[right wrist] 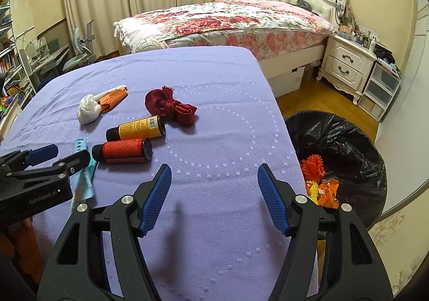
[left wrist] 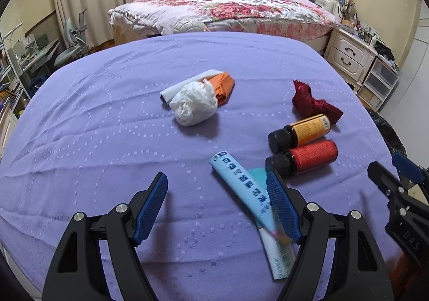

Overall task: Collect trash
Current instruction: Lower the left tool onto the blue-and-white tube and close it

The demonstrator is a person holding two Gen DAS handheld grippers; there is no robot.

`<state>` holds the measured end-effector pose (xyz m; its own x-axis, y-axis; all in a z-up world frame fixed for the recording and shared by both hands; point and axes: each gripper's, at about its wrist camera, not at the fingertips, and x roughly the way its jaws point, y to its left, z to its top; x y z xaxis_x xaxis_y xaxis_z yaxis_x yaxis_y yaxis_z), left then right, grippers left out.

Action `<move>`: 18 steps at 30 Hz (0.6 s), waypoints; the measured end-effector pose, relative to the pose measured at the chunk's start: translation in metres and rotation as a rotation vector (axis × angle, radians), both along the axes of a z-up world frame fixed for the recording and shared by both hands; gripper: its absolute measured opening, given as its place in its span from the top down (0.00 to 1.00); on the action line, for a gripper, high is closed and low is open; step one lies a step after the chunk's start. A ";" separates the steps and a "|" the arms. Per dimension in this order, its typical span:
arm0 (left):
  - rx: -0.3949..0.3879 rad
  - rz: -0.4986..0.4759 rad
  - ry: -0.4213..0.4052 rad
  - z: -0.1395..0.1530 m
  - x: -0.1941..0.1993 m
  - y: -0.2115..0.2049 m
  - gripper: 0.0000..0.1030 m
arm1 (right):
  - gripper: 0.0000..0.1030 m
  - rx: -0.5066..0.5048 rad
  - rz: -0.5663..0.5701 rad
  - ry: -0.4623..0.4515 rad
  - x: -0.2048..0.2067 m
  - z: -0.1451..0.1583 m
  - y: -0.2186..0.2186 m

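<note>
Trash lies on a purple-covered table (left wrist: 107, 113). A light blue tube (left wrist: 241, 188) lies just ahead of my left gripper (left wrist: 217, 188), which is open with its right finger over the tube. Beyond are a red bottle (left wrist: 308, 156), an orange bottle (left wrist: 305, 129), a dark red ribbon (left wrist: 313, 102) and a crumpled white bag with orange paper (left wrist: 195, 102). My right gripper (right wrist: 214, 180) is open and empty over bare cloth near the table's right edge. The red bottle (right wrist: 123, 151), the orange bottle (right wrist: 139, 126) and the ribbon (right wrist: 171, 108) lie to its far left.
A bin with a black liner (right wrist: 346, 145) stands on the floor right of the table and holds orange and yellow scraps (right wrist: 319, 180). A floral bed (right wrist: 228, 22) and a white nightstand (right wrist: 346, 62) stand behind. Shelves and a desk are at the left.
</note>
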<state>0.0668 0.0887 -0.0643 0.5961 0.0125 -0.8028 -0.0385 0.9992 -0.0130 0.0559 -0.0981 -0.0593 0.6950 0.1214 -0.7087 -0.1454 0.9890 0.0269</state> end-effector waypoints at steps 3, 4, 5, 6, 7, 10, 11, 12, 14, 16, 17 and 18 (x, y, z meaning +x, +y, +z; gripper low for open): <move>0.013 0.006 0.007 -0.002 -0.006 0.007 0.28 | 0.37 0.000 0.002 0.001 -0.001 0.000 0.000; 0.011 0.010 0.010 -0.003 -0.008 0.010 0.28 | 0.37 0.000 0.003 0.001 0.000 0.000 -0.001; 0.005 0.016 0.016 -0.004 -0.009 0.013 0.28 | 0.37 0.000 0.004 0.002 -0.001 -0.001 0.000; -0.002 0.019 0.018 -0.004 -0.011 0.016 0.28 | 0.37 -0.001 0.006 0.003 -0.001 -0.001 0.000; -0.005 0.023 0.019 -0.004 -0.013 0.019 0.28 | 0.37 -0.002 0.007 0.003 -0.001 -0.001 0.001; -0.011 0.032 0.019 -0.005 -0.014 0.024 0.28 | 0.37 -0.005 0.010 0.003 -0.001 -0.002 0.003; -0.016 0.031 0.021 -0.006 -0.013 0.025 0.28 | 0.37 -0.006 0.012 0.003 -0.001 -0.001 0.004; -0.024 0.027 0.022 -0.006 -0.012 0.025 0.28 | 0.37 -0.007 0.013 0.003 -0.002 -0.001 0.005; -0.048 0.006 0.024 -0.007 -0.012 0.023 0.28 | 0.37 -0.010 0.015 0.002 -0.001 0.000 0.007; -0.045 -0.007 0.019 -0.007 -0.014 0.020 0.37 | 0.37 -0.013 0.018 -0.001 -0.002 0.002 0.009; -0.040 -0.019 0.016 -0.007 -0.015 0.018 0.39 | 0.37 -0.015 0.019 -0.003 -0.003 0.003 0.010; -0.039 -0.031 0.013 -0.007 -0.016 0.017 0.44 | 0.37 -0.017 0.020 -0.004 -0.003 0.004 0.011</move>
